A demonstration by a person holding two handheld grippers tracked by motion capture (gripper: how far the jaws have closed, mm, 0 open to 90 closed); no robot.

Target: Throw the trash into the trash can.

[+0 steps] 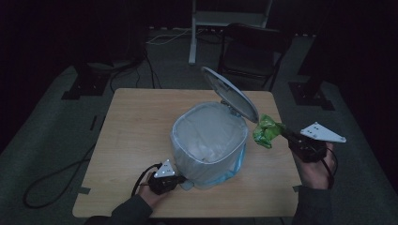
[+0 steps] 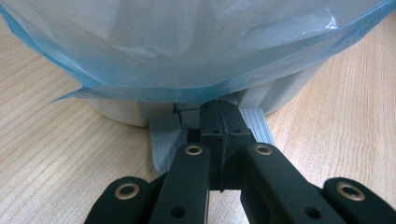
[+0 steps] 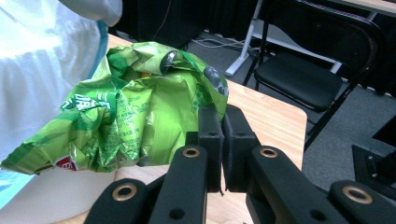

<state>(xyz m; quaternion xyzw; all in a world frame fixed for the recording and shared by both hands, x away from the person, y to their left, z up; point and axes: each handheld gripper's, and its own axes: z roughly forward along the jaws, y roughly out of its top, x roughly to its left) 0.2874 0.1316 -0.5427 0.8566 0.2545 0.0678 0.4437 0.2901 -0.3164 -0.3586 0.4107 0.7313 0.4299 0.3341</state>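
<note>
While the left gripper presses its closed jaws on the pedal of the lined bin, lid raised, right gripper clamps a crumpled green wrapper beside the rim, above the tabletop, printing legible close-up.

1 camera looks down on the tabletop from above; 2 ride the tongs, both close against the lined bin.
</note>
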